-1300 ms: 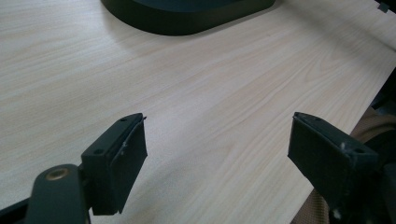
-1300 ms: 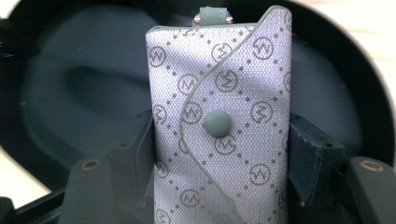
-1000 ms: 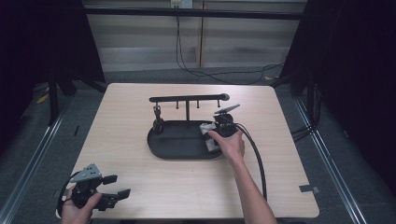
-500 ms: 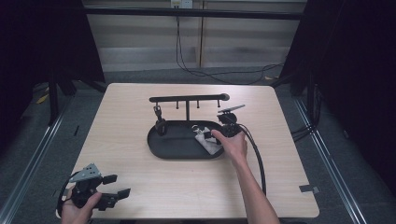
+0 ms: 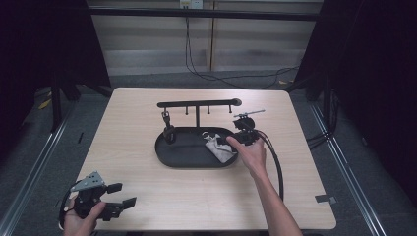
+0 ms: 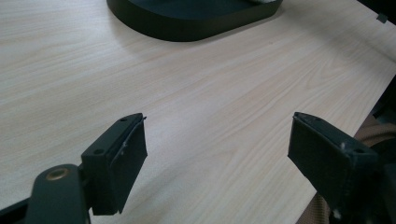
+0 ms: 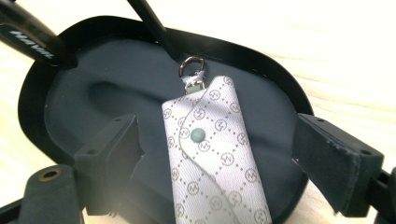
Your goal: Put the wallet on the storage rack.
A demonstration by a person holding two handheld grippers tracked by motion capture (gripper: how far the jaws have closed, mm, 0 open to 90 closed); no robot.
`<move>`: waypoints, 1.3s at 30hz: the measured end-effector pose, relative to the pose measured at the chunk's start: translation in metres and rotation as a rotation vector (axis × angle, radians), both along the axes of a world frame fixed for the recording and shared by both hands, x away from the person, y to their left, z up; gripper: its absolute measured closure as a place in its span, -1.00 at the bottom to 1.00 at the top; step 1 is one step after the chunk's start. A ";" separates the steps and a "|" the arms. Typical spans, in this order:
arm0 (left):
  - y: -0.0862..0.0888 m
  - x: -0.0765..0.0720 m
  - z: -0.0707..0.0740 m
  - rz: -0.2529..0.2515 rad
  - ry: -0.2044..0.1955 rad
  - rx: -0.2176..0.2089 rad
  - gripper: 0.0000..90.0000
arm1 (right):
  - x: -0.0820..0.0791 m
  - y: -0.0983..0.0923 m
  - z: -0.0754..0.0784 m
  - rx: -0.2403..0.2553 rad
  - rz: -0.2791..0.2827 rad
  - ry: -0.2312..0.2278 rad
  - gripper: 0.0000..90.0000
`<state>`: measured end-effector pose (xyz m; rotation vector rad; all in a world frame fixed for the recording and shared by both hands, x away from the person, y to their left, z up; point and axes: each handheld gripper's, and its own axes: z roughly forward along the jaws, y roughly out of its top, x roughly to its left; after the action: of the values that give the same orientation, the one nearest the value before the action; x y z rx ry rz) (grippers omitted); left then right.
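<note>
1. My right gripper (image 7: 219,154) has just been opening; jaws spread, the pouch (image 7: 215,154) lies loose between them.
2. Pouch lies released in the black tray (image 7: 70,107), centre frame.
3. Left: withdrawing.

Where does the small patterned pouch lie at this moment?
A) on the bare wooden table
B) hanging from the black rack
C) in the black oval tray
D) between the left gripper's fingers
C: the pouch lies flat on the floor of the black tray, its metal ring toward the rack's post.
</note>
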<state>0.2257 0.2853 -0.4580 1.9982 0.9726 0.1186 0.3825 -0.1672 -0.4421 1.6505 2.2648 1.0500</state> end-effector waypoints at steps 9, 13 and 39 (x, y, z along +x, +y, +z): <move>0.002 0.000 0.000 0.027 -0.012 0.005 -0.57 | -0.017 -0.016 0.002 0.015 -0.011 -0.014 -0.67; 0.003 0.000 0.000 0.025 -0.009 0.002 -0.57 | -0.026 -0.026 0.004 0.016 -0.022 -0.033 -0.67; 0.003 0.000 0.000 0.027 -0.006 -0.004 -0.57 | -0.119 -0.087 0.001 -0.110 -0.104 -0.183 -0.66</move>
<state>0.2256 0.2880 -0.4583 1.9808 0.9953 0.1371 0.2636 -0.2542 -0.4414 1.5428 2.0598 0.9899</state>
